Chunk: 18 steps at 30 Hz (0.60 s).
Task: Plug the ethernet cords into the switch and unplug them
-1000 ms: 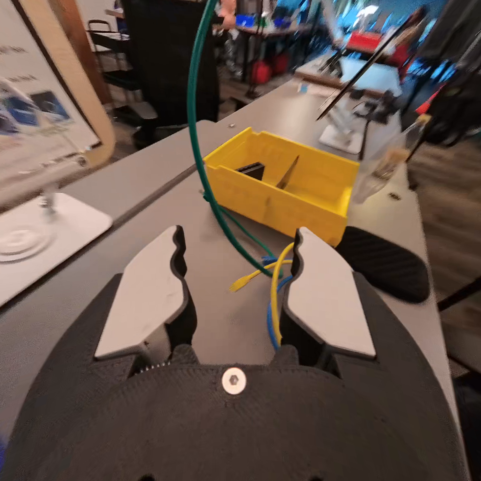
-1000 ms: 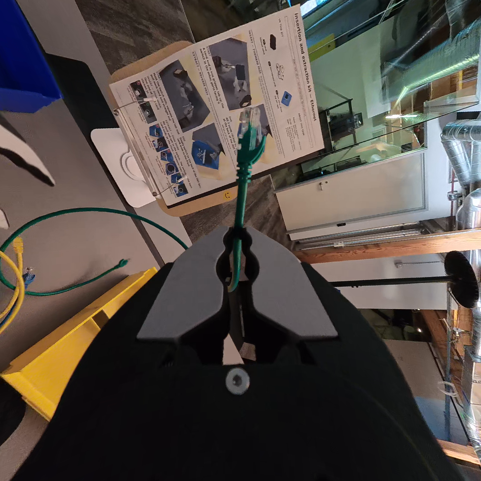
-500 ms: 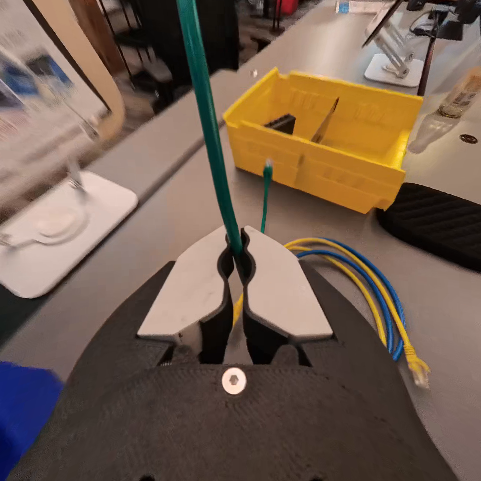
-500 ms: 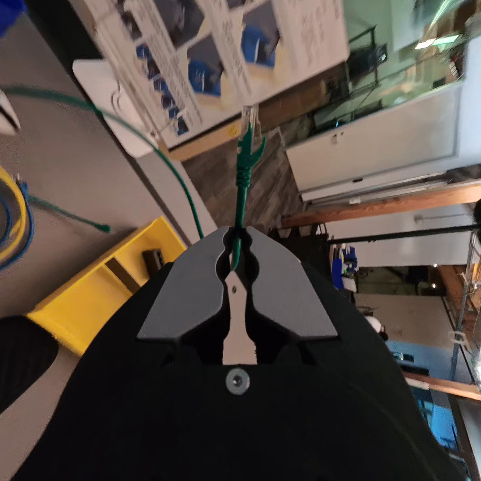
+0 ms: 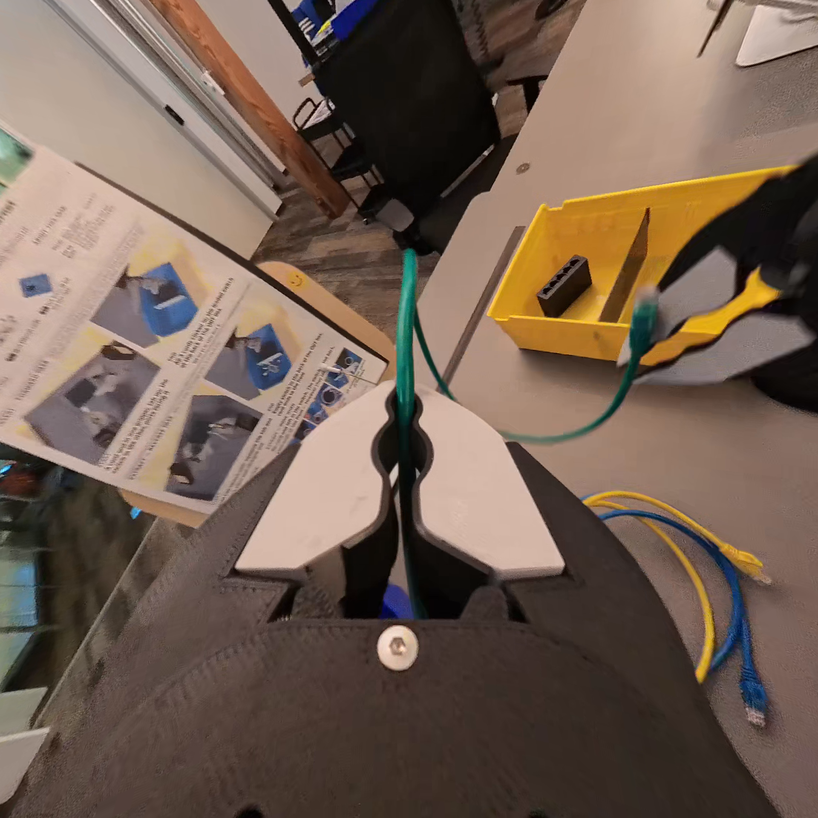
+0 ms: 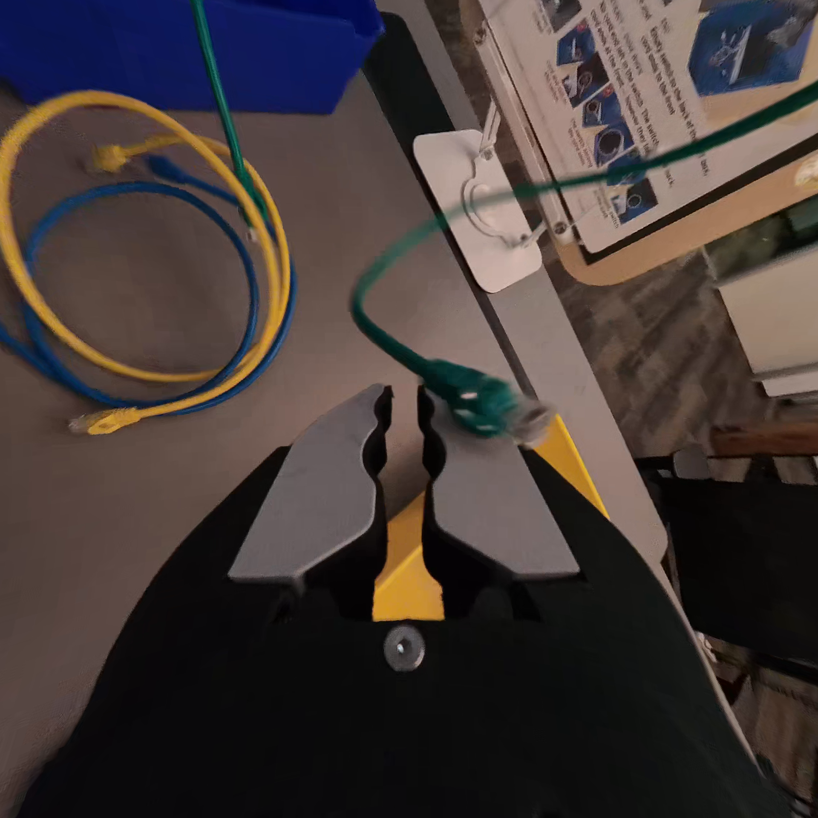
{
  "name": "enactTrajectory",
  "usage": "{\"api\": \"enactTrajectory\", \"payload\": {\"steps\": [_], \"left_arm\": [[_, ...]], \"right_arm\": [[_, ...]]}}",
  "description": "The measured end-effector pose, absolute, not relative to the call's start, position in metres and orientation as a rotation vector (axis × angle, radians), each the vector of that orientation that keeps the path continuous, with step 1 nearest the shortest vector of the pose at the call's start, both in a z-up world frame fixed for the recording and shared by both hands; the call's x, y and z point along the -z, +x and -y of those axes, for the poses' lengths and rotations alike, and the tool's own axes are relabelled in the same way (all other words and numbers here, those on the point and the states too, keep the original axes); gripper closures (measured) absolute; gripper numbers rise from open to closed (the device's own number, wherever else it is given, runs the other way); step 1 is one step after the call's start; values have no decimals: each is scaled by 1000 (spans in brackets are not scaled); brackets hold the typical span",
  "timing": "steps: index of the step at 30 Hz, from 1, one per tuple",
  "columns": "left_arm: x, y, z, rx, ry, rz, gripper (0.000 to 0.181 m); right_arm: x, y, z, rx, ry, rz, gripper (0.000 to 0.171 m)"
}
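Note:
My left gripper [image 5: 403,400] is shut on the green ethernet cord [image 5: 400,336], which loops out to its plug [image 5: 644,316] at the right. My right gripper [image 6: 405,394] is open by a narrow gap and holds nothing. The blurred green plug [image 6: 476,407] lies against its right fingertip. In the left wrist view the right gripper [image 5: 655,329] shows in front of the yellow bin [image 5: 571,341]. The black switch [image 5: 564,285] stands in the bin's left compartment. Yellow cords [image 6: 146,110] and a blue cord [image 6: 133,190] lie coiled on the grey table [image 6: 376,221].
A blue bin [image 6: 177,44] stands beyond the coiled cords. An instruction sheet [image 5: 133,318] on a white stand [image 6: 478,212] sits at the table's edge. A black chair [image 5: 398,97] stands off the table. A divider [image 5: 626,270] splits the yellow bin. The gap from one gripper's tips to the other's is roughly 20 cm.
My right gripper has opened and let go of the green plug, and swung down toward the table. My left gripper closed on the green cord and has lifted and turned with it.

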State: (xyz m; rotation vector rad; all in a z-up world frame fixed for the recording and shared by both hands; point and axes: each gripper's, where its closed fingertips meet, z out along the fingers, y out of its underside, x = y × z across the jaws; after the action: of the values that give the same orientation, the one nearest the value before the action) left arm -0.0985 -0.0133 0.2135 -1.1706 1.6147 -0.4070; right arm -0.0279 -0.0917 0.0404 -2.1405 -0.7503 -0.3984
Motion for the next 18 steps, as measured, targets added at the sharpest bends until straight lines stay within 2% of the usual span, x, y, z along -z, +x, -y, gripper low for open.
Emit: {"api": "enactTrajectory", "payload": {"steps": [4,7,10,14,18], "left_arm": [[-239,-105,8,309,-1201,-1609,181],[-253,-112,8,256,-1230,-1637,181],[-265,-120,12,184,-1226,-1644,181],[-274,-122,28,206,-1201,-1676,181],[-282,-120,49,305,-1164,-1703,181]], "right_arm": [[4,-24,67,425,-2168,663,132],[12,-36,63,352,-2089,626,132],[-3,-52,72,259,-1950,615,131],[-47,-60,95,169,-1772,627,119],[-87,-56,115,242,-1546,711,93]]}}
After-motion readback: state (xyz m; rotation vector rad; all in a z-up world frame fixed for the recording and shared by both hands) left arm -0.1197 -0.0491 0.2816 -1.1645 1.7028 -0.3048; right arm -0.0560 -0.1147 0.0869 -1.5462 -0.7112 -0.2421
